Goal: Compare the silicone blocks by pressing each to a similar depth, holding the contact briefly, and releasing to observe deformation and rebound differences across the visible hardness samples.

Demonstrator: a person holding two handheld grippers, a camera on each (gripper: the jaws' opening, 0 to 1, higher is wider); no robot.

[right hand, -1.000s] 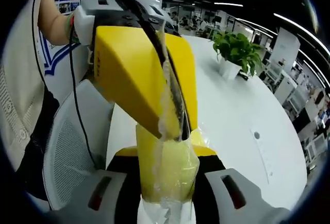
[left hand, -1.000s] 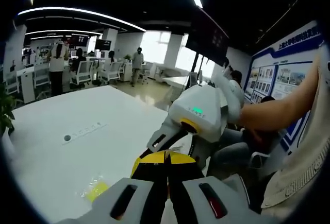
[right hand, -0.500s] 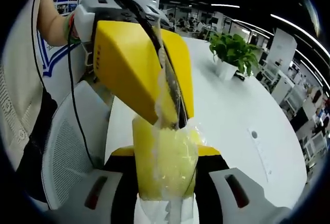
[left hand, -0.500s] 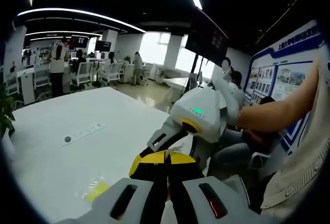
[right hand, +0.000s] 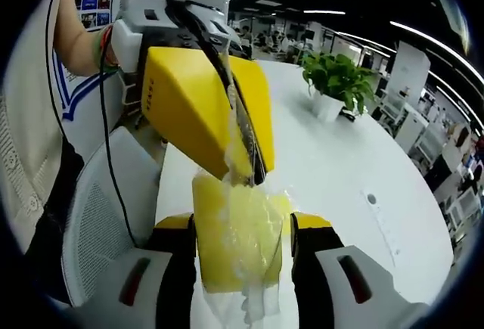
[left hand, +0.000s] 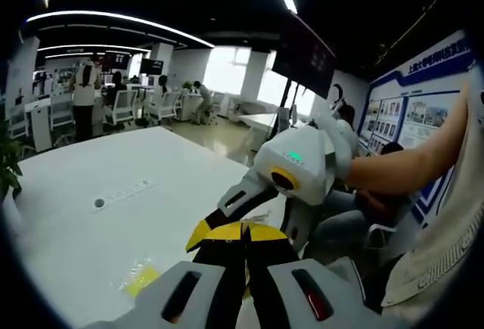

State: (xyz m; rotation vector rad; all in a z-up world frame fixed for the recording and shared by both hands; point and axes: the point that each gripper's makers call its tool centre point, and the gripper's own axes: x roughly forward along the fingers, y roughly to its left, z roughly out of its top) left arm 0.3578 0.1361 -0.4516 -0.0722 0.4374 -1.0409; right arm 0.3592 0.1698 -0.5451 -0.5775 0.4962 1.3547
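While right gripper point(right hand: 240, 247) clamps bagged yellow silicone block point(right hand: 236, 240) at frame ctr-bottom, left gripper point(right hand: 236, 164) pinches bag's top edge; second yellow block point(left hand: 141, 279) lies on tabletop point(left hand: 113, 223), lower left.

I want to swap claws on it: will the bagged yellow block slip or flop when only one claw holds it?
The block looks thick, so it should keep its shape. Its clear bag is glossy and crinkled, so it may slide against a pad. The bag's loose top, pinched by the left claw, would likely flop.
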